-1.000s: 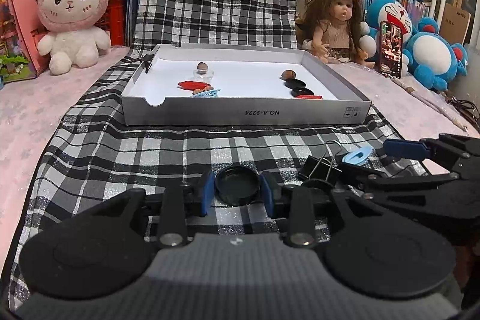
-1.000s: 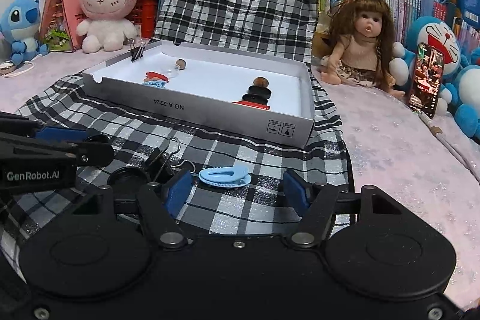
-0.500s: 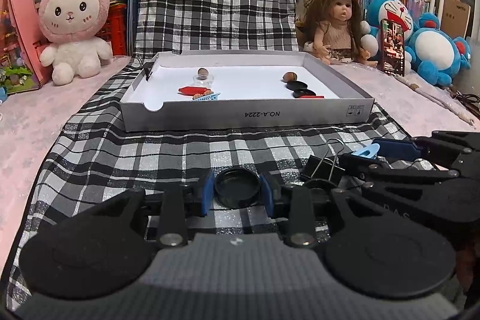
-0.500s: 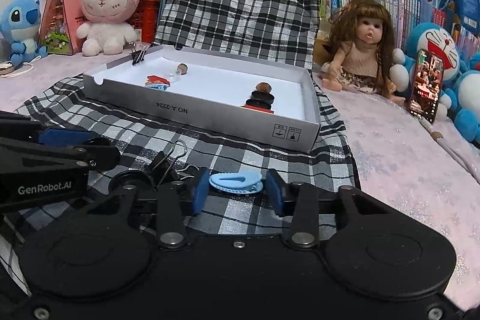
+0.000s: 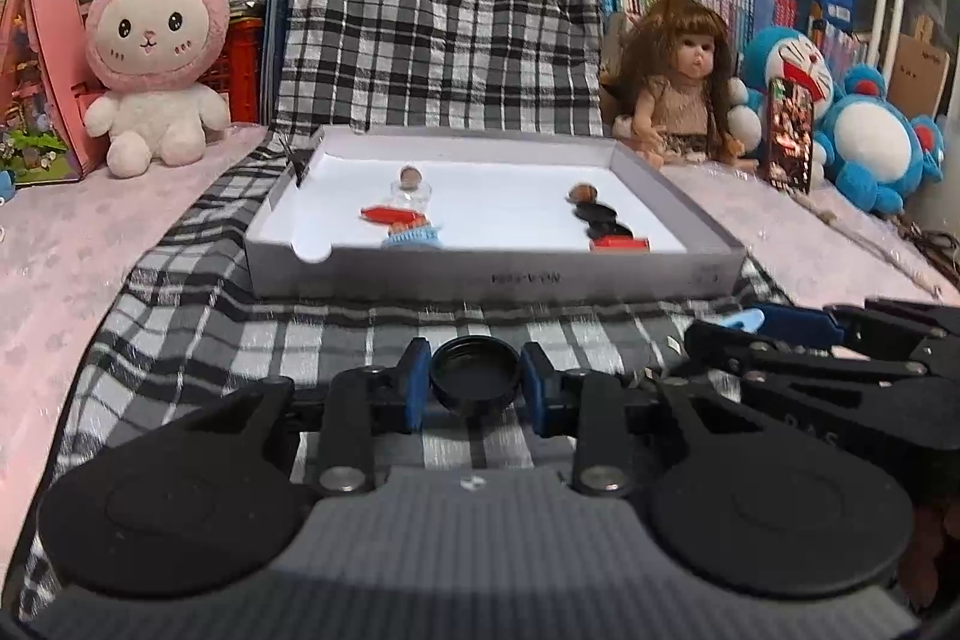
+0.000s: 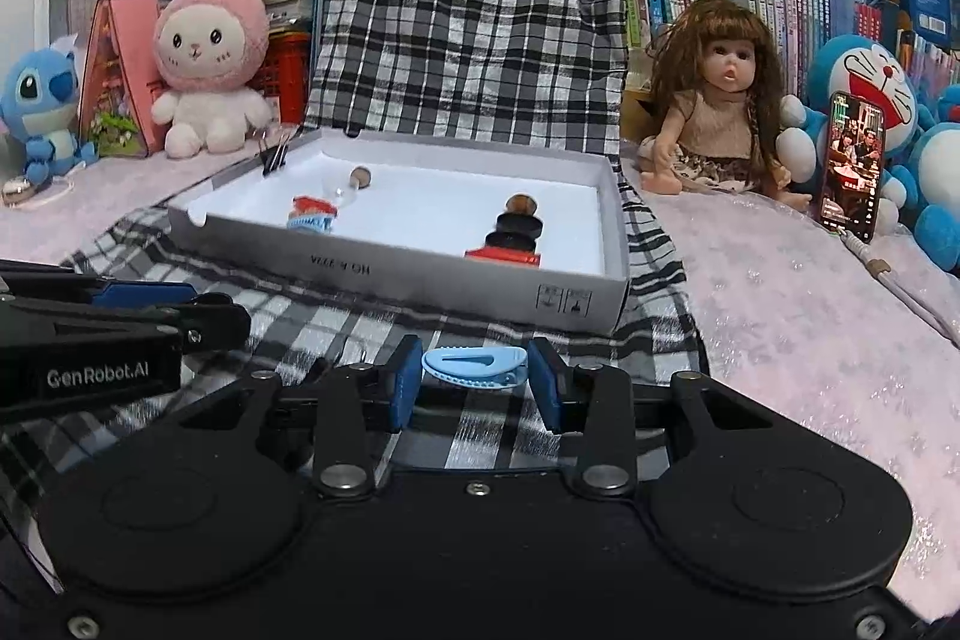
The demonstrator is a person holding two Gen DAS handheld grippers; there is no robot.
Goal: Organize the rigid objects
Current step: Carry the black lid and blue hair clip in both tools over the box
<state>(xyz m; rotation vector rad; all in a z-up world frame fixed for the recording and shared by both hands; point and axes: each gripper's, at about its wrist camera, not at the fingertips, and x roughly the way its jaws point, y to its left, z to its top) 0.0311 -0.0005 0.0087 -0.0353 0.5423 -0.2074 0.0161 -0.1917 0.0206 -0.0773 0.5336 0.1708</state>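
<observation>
Left wrist view: the left gripper held a round black cap between its blue pads, both pads pressing on the cap's rim while the jaws were closing further. The cap sat raised above the black-and-white checked cloth. To the right, the right gripper entered the frame side-on, with a pale blue clip showing at its tip.

Right wrist view: the right gripper was clamped narrowly on the pale blue clip, which lay crosswise between the blue pads, touching both. The left gripper appeared at the left edge of the frame; its tip was hidden there.

Beyond both grippers lay a shallow white cardboard tray on the checked cloth. Inside it, toward the left, were a small glass bottle with a cork, a red flat piece and a blue-and-white item. Toward the right, in a row, were a brown round object, two dark caps and a red piece. A black binder clip gripped the tray's far left rim.

Background: a pink rabbit plush, a doll, a phone standing upright, and blue plush toys
</observation>
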